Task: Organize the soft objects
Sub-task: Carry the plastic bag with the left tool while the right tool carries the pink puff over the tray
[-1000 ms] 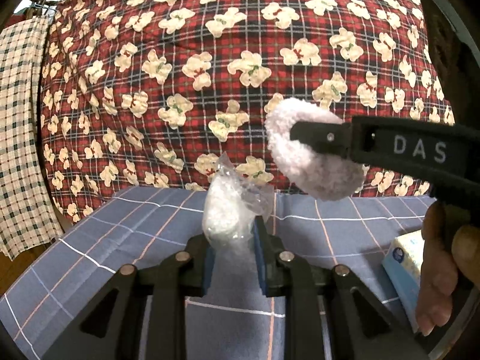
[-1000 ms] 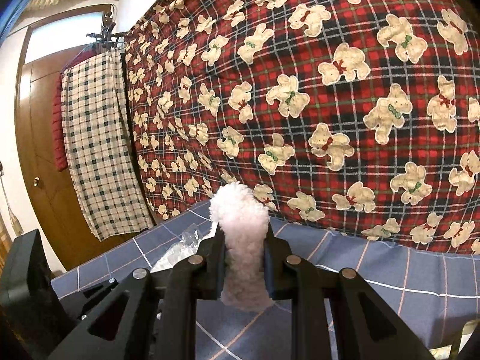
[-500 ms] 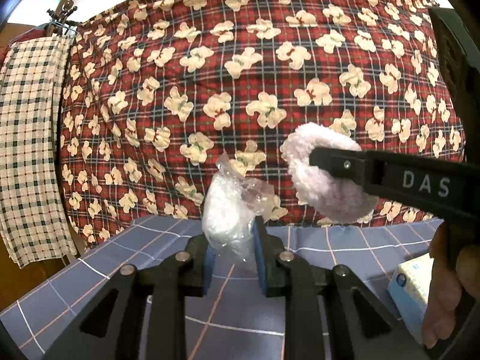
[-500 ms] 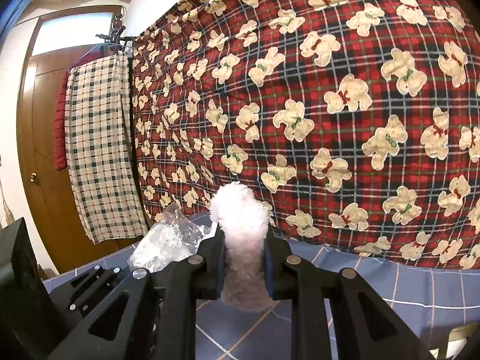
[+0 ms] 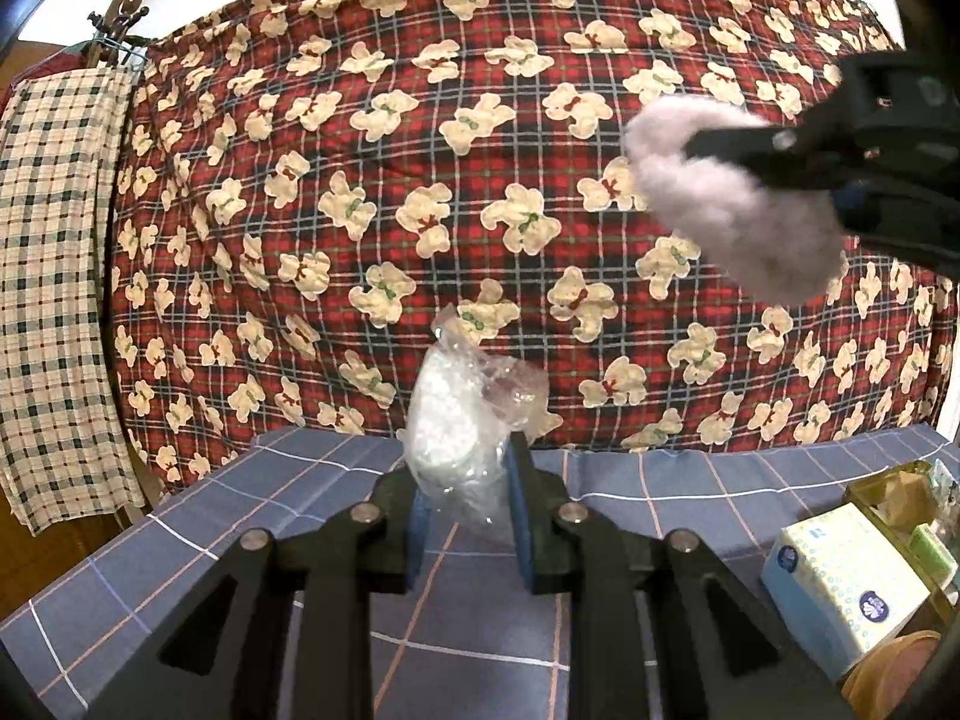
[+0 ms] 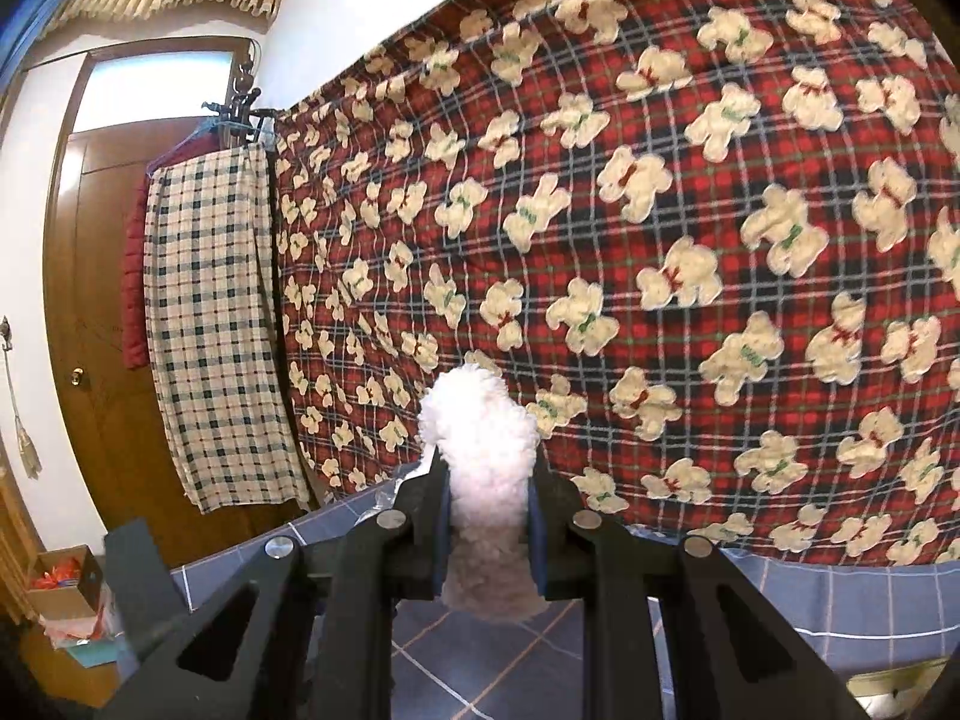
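Your left gripper is clamped on a crinkled clear plastic bag holding something white; the bag stands up out of the jaws at the lower centre of the left wrist view, its loose top flaring to the right. Your right gripper is squeezed onto a fluffy white plush piece, which pokes up above the fingertips and hangs down below them at the lower centre of the right wrist view. In the left view that same plush shows blurred at the upper right of the frame, pinched in the right gripper's dark fingers, well above the bag.

Under both tools lies a blue checked cloth. Behind it a red plaid blanket printed with cream teddy bears fills most of each frame. At the lower right of the left view sits a pale blue tissue pack beside a box. A cream-and-black checked garment hangs at the left, in front of a brown wooden door.
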### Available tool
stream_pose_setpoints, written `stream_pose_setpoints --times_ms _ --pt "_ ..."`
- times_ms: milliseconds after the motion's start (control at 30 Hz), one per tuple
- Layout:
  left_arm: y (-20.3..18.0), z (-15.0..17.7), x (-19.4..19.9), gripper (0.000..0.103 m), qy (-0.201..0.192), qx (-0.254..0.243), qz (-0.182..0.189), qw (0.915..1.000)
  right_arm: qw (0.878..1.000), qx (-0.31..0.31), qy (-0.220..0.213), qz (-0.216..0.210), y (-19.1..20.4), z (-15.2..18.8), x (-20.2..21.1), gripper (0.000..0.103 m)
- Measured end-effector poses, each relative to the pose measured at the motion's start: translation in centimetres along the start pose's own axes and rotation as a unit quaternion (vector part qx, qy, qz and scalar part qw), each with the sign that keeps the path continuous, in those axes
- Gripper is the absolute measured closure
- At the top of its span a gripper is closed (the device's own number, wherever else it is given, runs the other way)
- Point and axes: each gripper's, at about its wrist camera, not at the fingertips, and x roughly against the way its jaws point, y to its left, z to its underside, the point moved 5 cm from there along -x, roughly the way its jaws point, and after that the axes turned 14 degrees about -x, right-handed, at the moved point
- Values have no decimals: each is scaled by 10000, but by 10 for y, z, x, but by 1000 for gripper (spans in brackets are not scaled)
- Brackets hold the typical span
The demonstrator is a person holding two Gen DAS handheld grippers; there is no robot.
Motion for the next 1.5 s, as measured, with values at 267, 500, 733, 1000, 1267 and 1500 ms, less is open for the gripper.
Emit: stream_pose_setpoints --times_ms 267,500,733,1000,1267,1500 --pt "-12 -9 18 82 268 205 390 9987 9997 -224 17 120 -19 -5 33 81" --pt "-46 -40 48 81 41 21 797 9968 9992 -335 -20 226 -38 -6 64 81" --pt "-67 -59 68 81 -23 -18 1022 9948 9989 -286 -140 343 -52 -14 101 81" --pt "-104 -72 81 81 55 -41 1487 9889 9974 -276 -240 627 -78 -19 137 81" --pt "-144 -80 92 81 93 -160 1918 9813 9940 -385 -281 980 -120 -16 171 81" --pt "-181 -77 96 81 295 -251 2297 9725 9901 -508 -232 1288 -154 -9 200 81"
